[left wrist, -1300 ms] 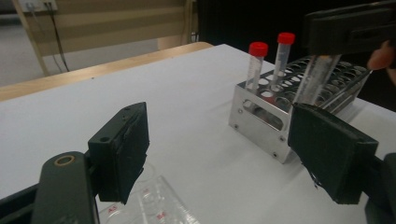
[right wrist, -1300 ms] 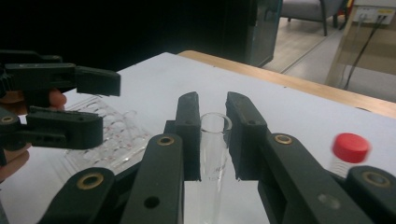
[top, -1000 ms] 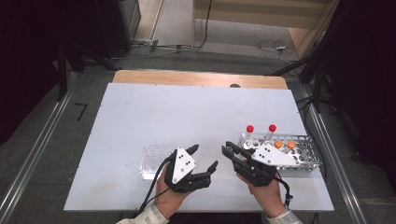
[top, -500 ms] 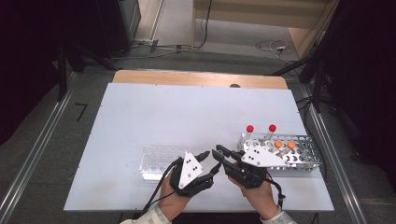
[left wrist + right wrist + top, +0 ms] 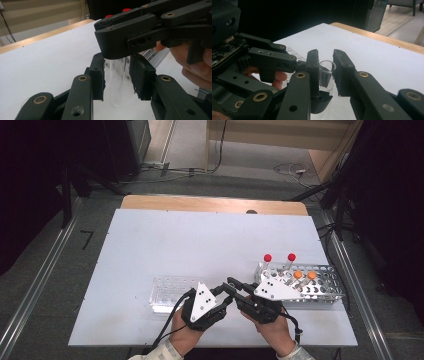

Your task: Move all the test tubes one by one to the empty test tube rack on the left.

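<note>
At the table's front middle my two grippers meet tip to tip. My right gripper [image 5: 235, 290] [image 5: 325, 53] is shut on a clear, uncapped test tube [image 5: 326, 75] just below its open rim and holds it upright. The tube's lower part [image 5: 116, 85] hangs between the pads of my left gripper [image 5: 226, 296] [image 5: 117, 60]. The left jaws have just been closing on it, and a thin gap still shows on each side. The tube's rounded bottom hangs close above the white table [image 5: 200, 240].
A clear plastic rack [image 5: 172, 292] lies just left of the left hand. A metal rack [image 5: 320, 292] at the right holds two red-capped tubes [image 5: 268, 257] and two orange-capped ones [image 5: 298, 275]. A wooden strip [image 5: 210, 204] edges the table's far side.
The right gripper has shifted a little left and brought the tube between the left gripper's jaws. Those jaws stood wide apart before and now sit narrow around the tube.
</note>
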